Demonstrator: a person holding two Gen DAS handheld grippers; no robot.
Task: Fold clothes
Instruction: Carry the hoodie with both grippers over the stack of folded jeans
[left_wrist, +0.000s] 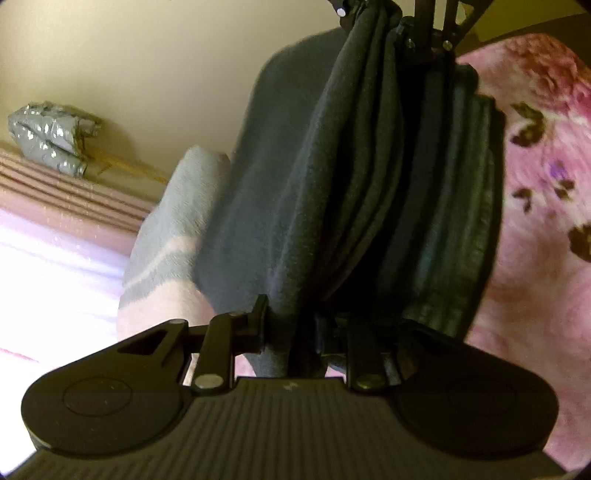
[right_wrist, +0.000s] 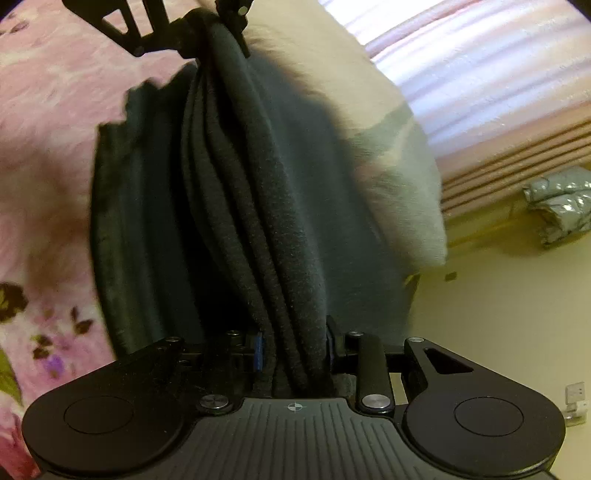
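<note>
A dark grey garment (left_wrist: 295, 206) is held stretched between the two tools, above a bed covered by a pink floral blanket (left_wrist: 535, 206). The left tool (left_wrist: 291, 332) is closed on a bunched edge of the cloth, which passes between its fingers. The right tool (right_wrist: 295, 350) is closed in the same way on the opposite edge, with several folds of fabric gathered between its blue-padded fingers (right_wrist: 259, 350). In each view the other tool is seen at the top, also clamped on the cloth, so the garment is carried by both ends and hangs in deep pleats between them.

The step in hand is judged to be a lift or a transfer in the middle of a fold; whether a fold has been made already cannot be told. For the next move the cloth should be kept taut, lowered onto the blanket and laid flat before either grip is released.

Behind the garment a pale grey and white pillow (left_wrist: 166, 236) is seen. Further away there are striped pink curtains (right_wrist: 480, 74), a cream floor (right_wrist: 498, 332) and a shiny silver-grey puffer jacket (right_wrist: 557, 206) lying on it. A white wall socket (right_wrist: 574, 393) is visible low in the right view.
</note>
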